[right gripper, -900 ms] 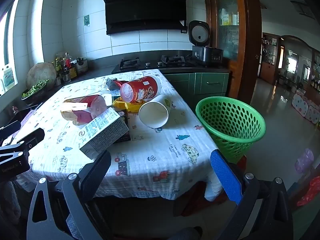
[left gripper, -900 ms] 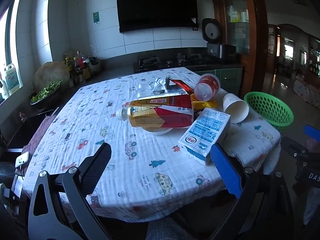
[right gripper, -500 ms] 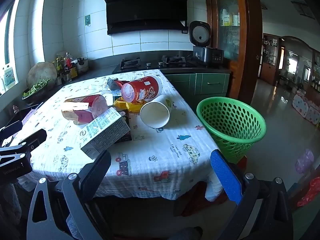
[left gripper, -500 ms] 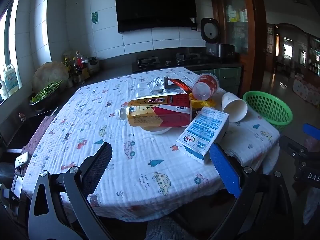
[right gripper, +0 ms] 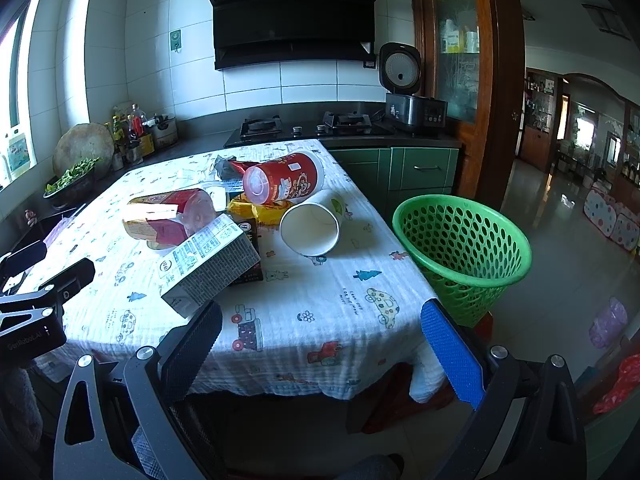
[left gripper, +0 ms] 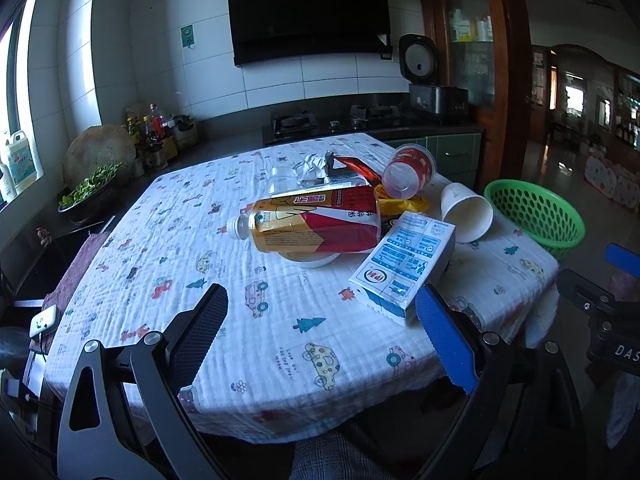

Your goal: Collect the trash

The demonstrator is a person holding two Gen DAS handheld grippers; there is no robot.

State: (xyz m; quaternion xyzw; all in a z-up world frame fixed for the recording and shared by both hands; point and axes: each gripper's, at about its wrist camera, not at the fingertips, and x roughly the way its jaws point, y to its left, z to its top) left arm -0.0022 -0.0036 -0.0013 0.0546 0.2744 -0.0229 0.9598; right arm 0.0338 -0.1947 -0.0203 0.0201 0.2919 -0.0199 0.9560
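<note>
Trash lies in a heap mid-table: a yellow-and-red drink bottle (left gripper: 316, 220) on its side, a blue-and-white carton (left gripper: 404, 264), a white paper cup (left gripper: 466, 212), a red tub (left gripper: 410, 170), yellow wrappers (left gripper: 400, 202) and crumpled foil (left gripper: 314, 166). A green mesh basket (right gripper: 460, 248) stands off the table's right edge. My left gripper (left gripper: 320, 332) hovers open over the near cloth, short of the carton. The right gripper (right gripper: 320, 344) is open at the table's front edge, with the carton (right gripper: 208, 260) ahead on the left and the paper cup (right gripper: 310, 228) beyond; nothing sits between its fingers.
The table (left gripper: 168, 240) wears a white cloth printed with cars. A dark counter with a hob (right gripper: 304, 128), a rice cooker (right gripper: 412, 108), bottles (left gripper: 156, 136) and a bowl of greens (left gripper: 88, 192) runs behind. Tiled floor (right gripper: 560, 240) opens to the right.
Both views have barely shifted; the left gripper has crept slightly toward the heap. Nothing on the table has moved and both grippers stay open.
</note>
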